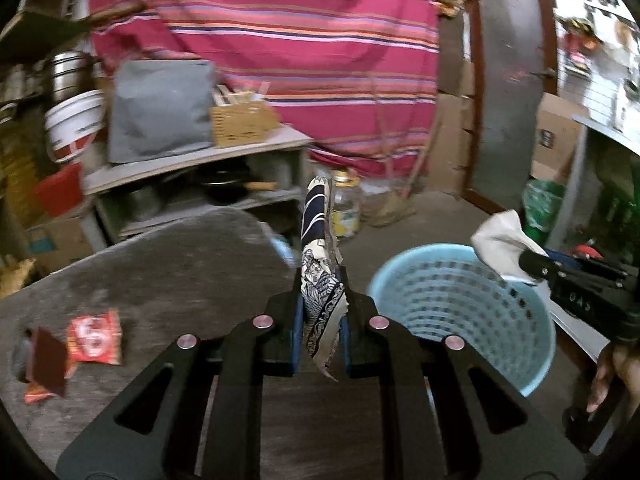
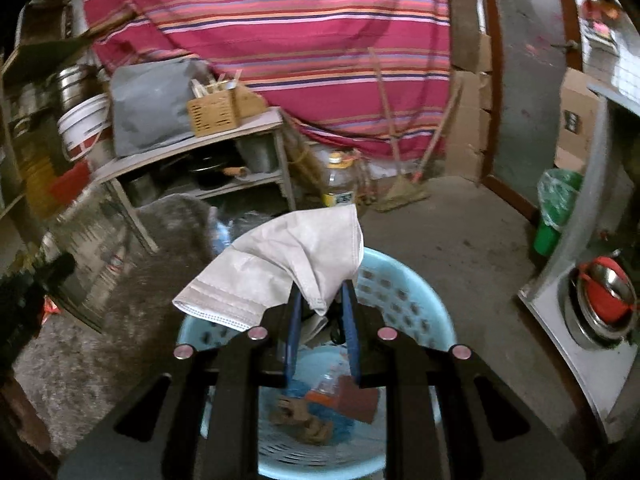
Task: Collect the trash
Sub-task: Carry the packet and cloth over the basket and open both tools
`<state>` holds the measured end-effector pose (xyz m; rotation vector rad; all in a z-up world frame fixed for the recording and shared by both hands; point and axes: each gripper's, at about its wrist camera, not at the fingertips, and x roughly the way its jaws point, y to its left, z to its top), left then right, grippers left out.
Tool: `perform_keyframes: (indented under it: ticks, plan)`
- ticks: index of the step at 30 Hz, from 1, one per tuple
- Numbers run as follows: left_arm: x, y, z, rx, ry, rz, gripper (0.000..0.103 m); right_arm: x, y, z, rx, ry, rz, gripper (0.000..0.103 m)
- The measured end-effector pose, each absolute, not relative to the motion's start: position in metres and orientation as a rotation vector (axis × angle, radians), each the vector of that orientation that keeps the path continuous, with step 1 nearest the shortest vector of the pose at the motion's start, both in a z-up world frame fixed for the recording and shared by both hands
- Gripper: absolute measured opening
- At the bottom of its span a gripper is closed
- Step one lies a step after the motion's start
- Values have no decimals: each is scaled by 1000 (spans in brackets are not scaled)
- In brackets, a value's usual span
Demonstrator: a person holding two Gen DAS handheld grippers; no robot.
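Left wrist view: my left claw (image 1: pixel 322 280) is clamped tight on a navy-and-cream patterned wrapper (image 1: pixel 318 248), which stands up from the pads toward twelve o'clock. The light-blue perforated basket (image 1: pixel 460 312) sits on the floor at three o'clock, with the grey carpet (image 1: pixel 168 264) at nine. A red snack packet (image 1: pixel 95 338) and a dark brown wrapper (image 1: pixel 48 360) lie on the carpet at eight o'clock, not yet collected. To do this well I judge I should carry the wrapper fully over the rim before letting go.

Right wrist view: my right claw (image 2: pixel 322 300) pinches a crumpled white face mask (image 2: pixel 280 264), which drapes toward ten o'clock. The basket (image 2: pixel 404 292) lies directly below, and some trash (image 2: pixel 320 404) is already inside. Here the drop looks ready; I would release low so that the light mask does not drift past the rim.
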<state>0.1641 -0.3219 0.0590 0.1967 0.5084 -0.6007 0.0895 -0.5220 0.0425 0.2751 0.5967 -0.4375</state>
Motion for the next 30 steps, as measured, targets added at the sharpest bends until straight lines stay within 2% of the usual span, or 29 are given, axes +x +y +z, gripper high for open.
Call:
perform_keyframes:
  ticks: [8, 12, 15, 18, 20, 25, 28, 29, 30]
  plan:
    - [149, -379, 32, 233, 556, -713, 13, 75, -555, 33, 324, 604, -479, 20]
    - [149, -389, 25, 250, 580, -723, 17, 77, -554, 30, 321, 613, -480, 20]
    - [153, -384, 26, 251, 575, -704, 40, 78, -555, 30, 324, 615, -480, 20]
    - [154, -376, 31, 259, 559, -675, 52, 78, -554, 29, 317, 620, -478, 20]
    - [155, -367, 35, 262, 542, -644, 65, 81, -551, 28, 308, 628, -473, 20]
    - [165, -327, 44, 255, 521, -559, 82, 90, -538, 24, 285, 648, -454, 23]
    - [171, -302, 48, 258, 513, -504, 87, 100, -526, 23, 269, 663, -454, 25]
    - [175, -289, 49, 260, 510, -482, 87, 103, -523, 22, 266, 667, -453, 31]
    - [177, -280, 51, 260, 510, -467, 88, 107, -519, 20, 259, 679, -460, 47]
